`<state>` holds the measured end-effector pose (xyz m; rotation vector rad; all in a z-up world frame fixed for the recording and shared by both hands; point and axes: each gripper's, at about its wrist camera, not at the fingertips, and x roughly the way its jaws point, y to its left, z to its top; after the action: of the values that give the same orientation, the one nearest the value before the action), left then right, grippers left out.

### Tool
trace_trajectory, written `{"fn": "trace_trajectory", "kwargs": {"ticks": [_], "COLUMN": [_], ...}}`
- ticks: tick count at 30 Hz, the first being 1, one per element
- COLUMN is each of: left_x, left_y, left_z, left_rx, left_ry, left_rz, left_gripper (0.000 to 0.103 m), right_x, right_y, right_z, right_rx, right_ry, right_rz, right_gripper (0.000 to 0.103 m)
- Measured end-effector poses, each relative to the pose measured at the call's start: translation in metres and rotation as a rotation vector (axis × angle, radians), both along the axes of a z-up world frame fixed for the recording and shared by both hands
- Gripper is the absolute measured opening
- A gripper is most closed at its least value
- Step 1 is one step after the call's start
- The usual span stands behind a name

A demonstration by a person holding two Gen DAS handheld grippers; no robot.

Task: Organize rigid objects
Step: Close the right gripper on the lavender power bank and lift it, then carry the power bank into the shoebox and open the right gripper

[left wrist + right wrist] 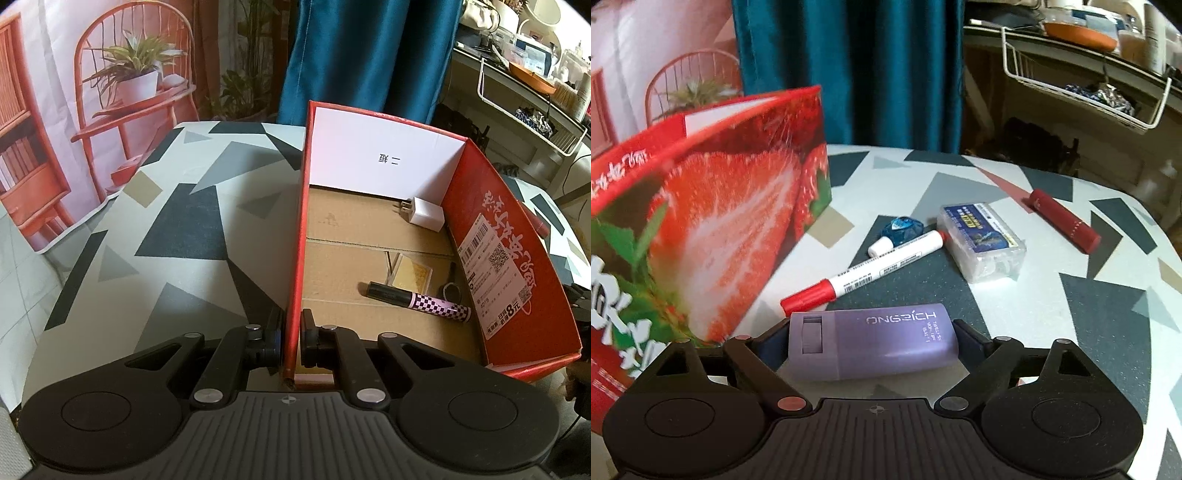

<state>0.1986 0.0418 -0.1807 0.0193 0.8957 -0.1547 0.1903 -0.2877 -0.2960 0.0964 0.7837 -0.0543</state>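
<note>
My left gripper [291,338] is shut on the near left wall of the red strawberry box [295,258]. Inside the box lie a white charger [424,213], a checkered marker [419,302], a yellow card [412,276] and a small dark ring [450,291]. My right gripper [873,341] is shut on a purple ONGRICH case [871,341], held just above the table beside the box [701,236]. On the table lie a red-capped white marker [864,269], a blue correction tape [899,230], a clear plastic case [982,240] and a red tube [1063,220].
The table [166,240] has a grey, black and white geometric cloth. A blue curtain [849,70] hangs behind it. A white wire basket [1082,92] and cluttered shelves stand at the back right. A printed chair backdrop [110,92] hangs at the left.
</note>
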Motion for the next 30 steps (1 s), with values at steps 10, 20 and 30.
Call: {"fn": "trace_trajectory", "kwargs": {"ticks": [10,20,30], "left_x": [0.000,0.000,-0.001], "left_y": [0.000,-0.001,0.001], "left_z": [0.001,0.001,0.000], "left_rx": [0.011,0.015,0.013], "left_ry": [0.002,0.005,0.005], "left_rz": [-0.002,-0.006,-0.005], "left_gripper": [0.010,0.010,0.010], "right_x": [-0.003,0.014,0.048], "right_y": [-0.005,0.004,0.051], "right_z": [0.027,0.088,0.117], "right_rx": [0.004,0.039,-0.011], "right_ry": [-0.064,-0.240,-0.312], "right_rz": [-0.005,0.058,0.264], "right_gripper": [0.087,0.087,0.087]}}
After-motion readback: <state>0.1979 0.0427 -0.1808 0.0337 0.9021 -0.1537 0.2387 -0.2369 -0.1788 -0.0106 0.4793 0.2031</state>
